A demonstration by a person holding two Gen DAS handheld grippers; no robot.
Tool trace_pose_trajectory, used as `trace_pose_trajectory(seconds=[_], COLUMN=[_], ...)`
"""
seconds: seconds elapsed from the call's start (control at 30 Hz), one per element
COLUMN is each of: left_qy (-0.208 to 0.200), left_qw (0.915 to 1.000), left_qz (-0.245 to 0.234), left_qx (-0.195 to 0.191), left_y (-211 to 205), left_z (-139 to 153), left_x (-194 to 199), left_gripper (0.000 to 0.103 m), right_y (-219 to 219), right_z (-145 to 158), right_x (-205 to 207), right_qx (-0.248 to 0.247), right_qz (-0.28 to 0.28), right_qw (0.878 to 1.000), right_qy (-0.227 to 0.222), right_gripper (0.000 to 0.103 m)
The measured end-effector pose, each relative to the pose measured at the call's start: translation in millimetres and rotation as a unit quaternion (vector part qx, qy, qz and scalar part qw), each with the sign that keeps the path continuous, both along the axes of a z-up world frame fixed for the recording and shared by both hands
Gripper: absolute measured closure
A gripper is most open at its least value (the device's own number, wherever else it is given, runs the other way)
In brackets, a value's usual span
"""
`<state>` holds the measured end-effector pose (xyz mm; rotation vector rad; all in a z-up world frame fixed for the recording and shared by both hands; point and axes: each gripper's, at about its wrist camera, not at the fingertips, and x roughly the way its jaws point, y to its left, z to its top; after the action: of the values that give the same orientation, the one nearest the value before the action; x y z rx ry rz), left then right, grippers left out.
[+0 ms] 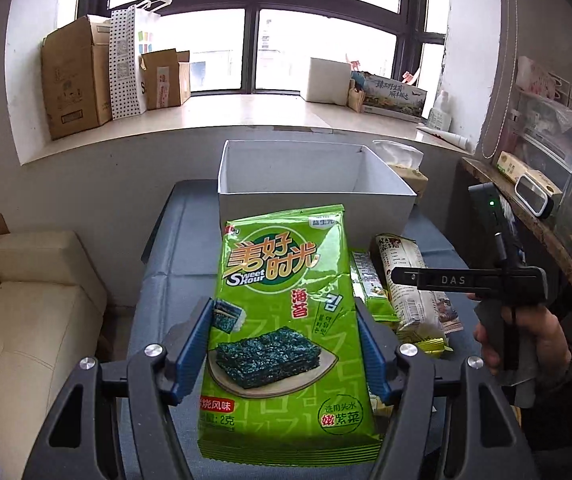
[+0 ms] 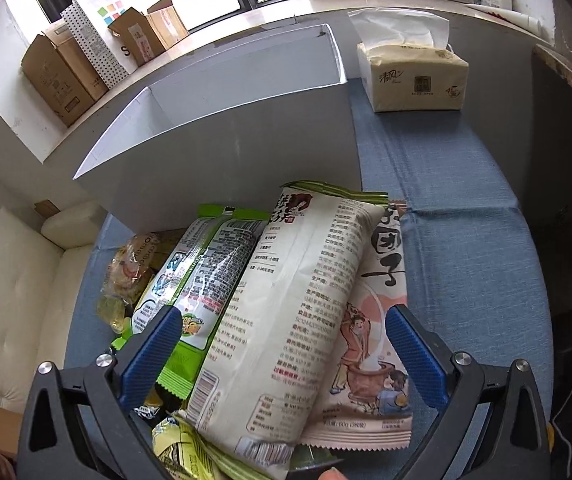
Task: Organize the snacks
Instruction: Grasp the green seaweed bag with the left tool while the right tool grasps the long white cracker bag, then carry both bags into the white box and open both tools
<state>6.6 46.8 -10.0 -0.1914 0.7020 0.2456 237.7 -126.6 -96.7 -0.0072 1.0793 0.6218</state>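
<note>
**Between the jaws: seaweed up, pile below**

Between the blue pads of the left gripper a green seaweed packet is clamped by its side edges, long axis pointing toward the white box just beyond. Right of the box, the right gripper stands released over a cream snack bag, lengthwise toward the box; bare blue tablecloth lies farther right.

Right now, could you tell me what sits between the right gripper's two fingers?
In the right wrist view, a cream snack bag lies between the right gripper's open fingers, resting on a pink illustrated packet; neither pad presses it.
</note>
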Motion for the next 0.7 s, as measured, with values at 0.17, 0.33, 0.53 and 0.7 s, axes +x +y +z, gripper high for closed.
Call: trace_pose_trajectory(seconds=[0.17, 0.33, 0.53, 0.7], left_qy=[0.008, -0.001, -0.019, -0.029], left_qw=[0.9999, 1.0000, 0.9995, 0.9987], left_qz=[0.013, 0.006, -0.012, -0.031], left_qx=[0.000, -0.006, -0.023, -0.027], left_y=[7, 6, 13, 26], left_z=[-4, -3, 9, 28], left_x=[-1, 1, 16, 53], left_gripper=[0.032, 0.032, 0.032, 0.032], right_y=[15, -4, -37, -51], right_z=[-18, -3, 31, 66], right_x=[2, -10, -19, -12], right_qx=[-0.034, -0.013, 0.049, 0.087], right_qz=[0.019, 0.014, 0.007, 0.001], right_qw=[0.999, 1.000, 0.999, 0.996], right_qy=[0.009, -0.002, -0.005, -0.034], right_gripper=[0.054, 0.065, 0.065, 0.065])
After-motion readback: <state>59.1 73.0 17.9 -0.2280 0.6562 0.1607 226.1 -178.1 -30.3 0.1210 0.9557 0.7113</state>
